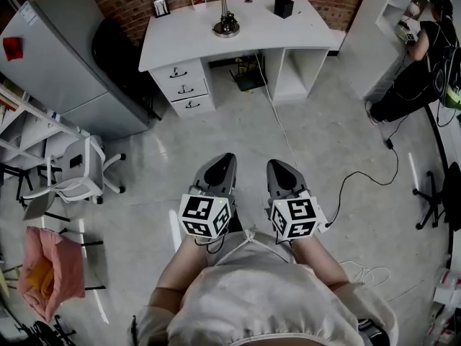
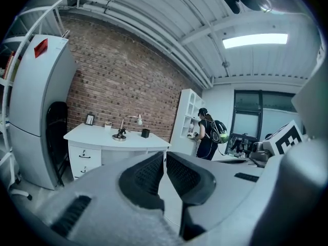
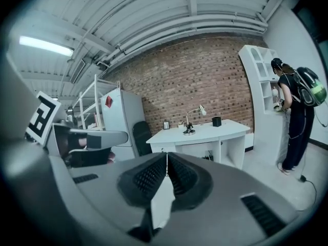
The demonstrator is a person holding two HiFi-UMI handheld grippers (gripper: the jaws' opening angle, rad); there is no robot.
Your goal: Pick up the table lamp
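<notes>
The table lamp (image 1: 229,16), a chrome gooseneck on a round base, stands on the white desk (image 1: 180,42) at the far brick wall. It also shows small in the left gripper view as the lamp (image 2: 122,131) and in the right gripper view as the lamp (image 3: 190,124). My left gripper (image 1: 222,161) and right gripper (image 1: 279,166) are held side by side close to my body, far from the desk. Both are shut with nothing between the pads; left gripper (image 2: 165,157), right gripper (image 3: 166,158).
A black cube (image 1: 283,6), a small frame (image 1: 160,7) and a cup (image 1: 199,0) share the desk. A grey fridge (image 1: 65,56) and a white chair (image 1: 75,170) stand left. A cable (image 1: 288,132) crosses the floor. A person (image 1: 414,56) stands at the white shelves on the right.
</notes>
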